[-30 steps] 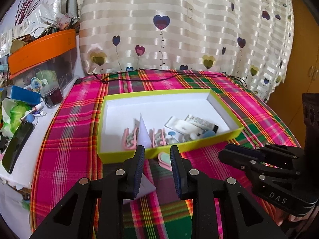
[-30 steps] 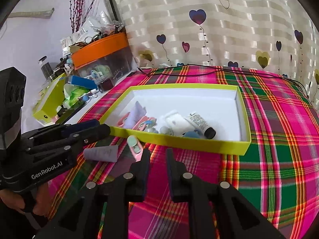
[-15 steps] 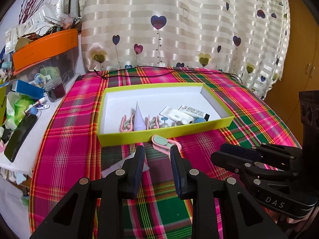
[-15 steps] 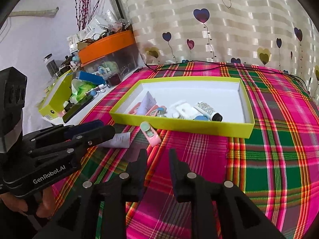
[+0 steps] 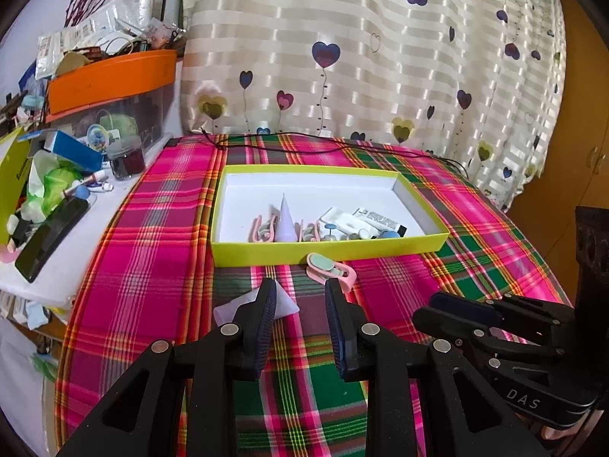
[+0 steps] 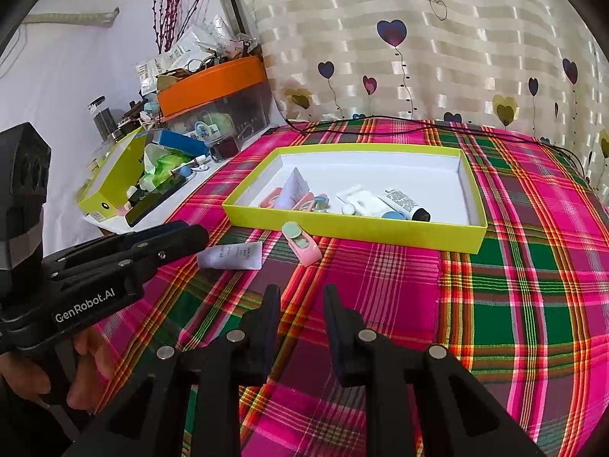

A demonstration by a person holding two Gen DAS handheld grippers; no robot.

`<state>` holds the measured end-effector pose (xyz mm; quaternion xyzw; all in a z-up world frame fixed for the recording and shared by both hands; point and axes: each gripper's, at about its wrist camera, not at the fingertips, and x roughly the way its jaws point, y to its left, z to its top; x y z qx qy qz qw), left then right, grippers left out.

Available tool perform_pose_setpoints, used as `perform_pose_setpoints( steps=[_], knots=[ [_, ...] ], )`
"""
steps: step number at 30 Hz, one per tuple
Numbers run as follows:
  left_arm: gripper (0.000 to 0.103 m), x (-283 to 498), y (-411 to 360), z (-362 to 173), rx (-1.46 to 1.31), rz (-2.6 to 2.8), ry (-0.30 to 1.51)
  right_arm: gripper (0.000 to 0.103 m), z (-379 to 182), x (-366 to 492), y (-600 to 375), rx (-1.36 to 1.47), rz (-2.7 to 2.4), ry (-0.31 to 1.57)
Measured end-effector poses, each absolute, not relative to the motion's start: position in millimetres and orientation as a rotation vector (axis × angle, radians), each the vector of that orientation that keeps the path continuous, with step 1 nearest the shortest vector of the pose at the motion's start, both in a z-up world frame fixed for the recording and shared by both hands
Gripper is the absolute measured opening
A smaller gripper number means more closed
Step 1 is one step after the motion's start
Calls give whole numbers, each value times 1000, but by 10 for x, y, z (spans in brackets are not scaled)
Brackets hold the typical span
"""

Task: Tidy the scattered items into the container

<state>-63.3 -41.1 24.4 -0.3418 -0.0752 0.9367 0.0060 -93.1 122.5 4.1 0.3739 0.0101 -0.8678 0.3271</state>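
A yellow-green box [image 5: 331, 251] with a white inside sits mid-table on the plaid cloth and holds a lilac sachet, pink clips and small tubes. In front of its near wall lie a pink clip with a mint pad [image 5: 331, 268] and a flat lilac sachet [image 5: 283, 302]. My left gripper [image 5: 298, 293] is open and empty, and its left finger covers part of the sachet. My right gripper [image 6: 302, 301] is open, short of the clip [image 6: 302, 245], with only cloth between its fingers. The sachet [image 6: 232, 257] lies just beyond the tip of the left gripper [image 6: 190, 234].
An orange-lidded clear bin [image 5: 110, 76] and loose clutter crowd the white side table on the left. A black cable [image 5: 342, 143] runs along the table's back by the curtain. A person's hand [image 6: 87, 358] holds the left gripper's handle.
Both grippers have drawn back from the box, so the clip and sachet now lie further ahead. The right gripper's jaws have widened. The left jaws are unchanged.
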Motion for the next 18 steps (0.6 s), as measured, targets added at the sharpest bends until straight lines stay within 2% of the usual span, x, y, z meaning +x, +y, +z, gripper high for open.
perform_pose_setpoints(
  steps=[18],
  knots=[
    [27,-452,-350,177,-1087,2940,-152,26,98,-808,1173,965,-2279,56]
  ],
)
